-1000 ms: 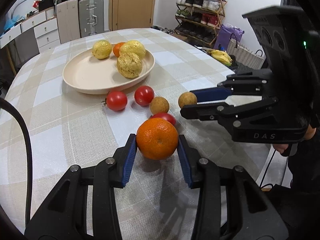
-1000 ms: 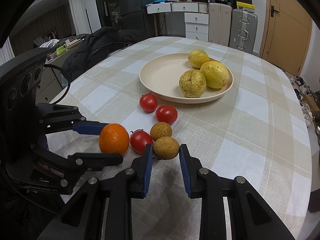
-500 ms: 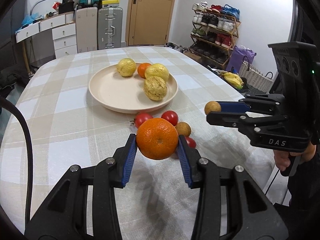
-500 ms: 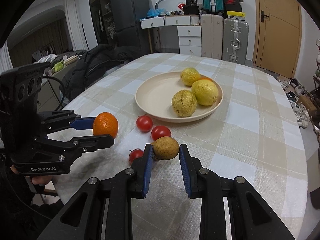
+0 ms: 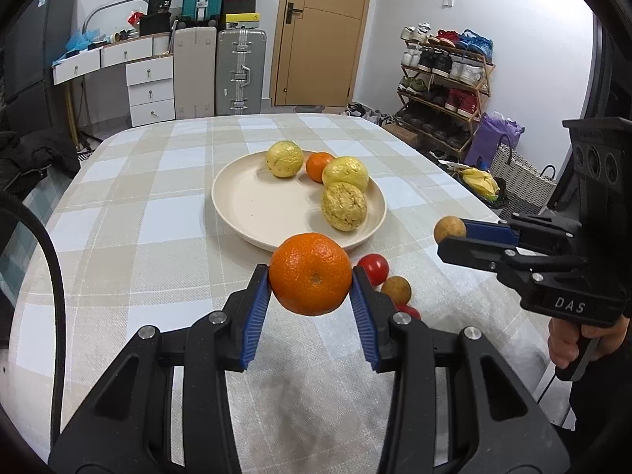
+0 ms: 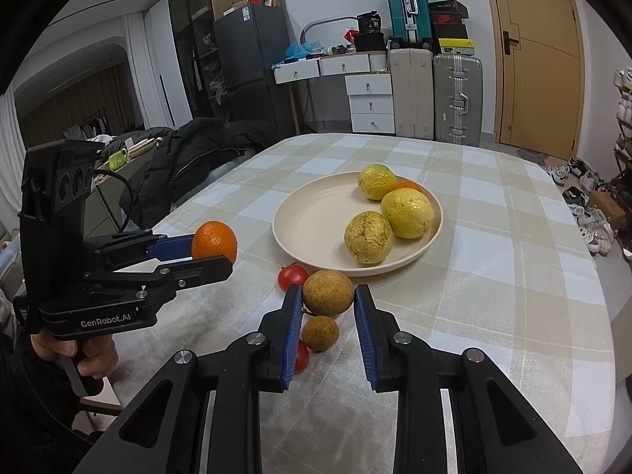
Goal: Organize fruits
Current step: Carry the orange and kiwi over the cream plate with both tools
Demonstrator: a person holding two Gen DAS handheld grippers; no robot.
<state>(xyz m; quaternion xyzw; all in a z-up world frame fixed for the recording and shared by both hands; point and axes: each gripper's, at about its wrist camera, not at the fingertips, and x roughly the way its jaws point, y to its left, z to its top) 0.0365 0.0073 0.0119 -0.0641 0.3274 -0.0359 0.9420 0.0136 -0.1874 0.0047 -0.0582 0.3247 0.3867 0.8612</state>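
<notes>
My left gripper (image 5: 311,278) is shut on an orange (image 5: 311,273) and holds it above the checked tablecloth, short of the cream plate (image 5: 252,213). The same orange (image 6: 214,241) shows at the left in the right wrist view. My right gripper (image 6: 328,296) is shut on a small brown round fruit (image 6: 328,292), also lifted off the table; from the left wrist view that brown fruit (image 5: 449,229) sits at its fingertips. On the plate (image 6: 316,221) lie three yellow fruits and a small orange (image 5: 319,166).
On the cloth in front of the plate lie a tomato (image 5: 373,268), a second brown fruit (image 5: 396,289) and another tomato (image 6: 302,355), partly hidden by fingers. A black coat lies off the table's left side, a shoe rack and baskets stand to the right.
Both grippers have risen from the table with their fruits. The left one has carried the orange toward the plate, and both views have tilted up to show more of the room.
</notes>
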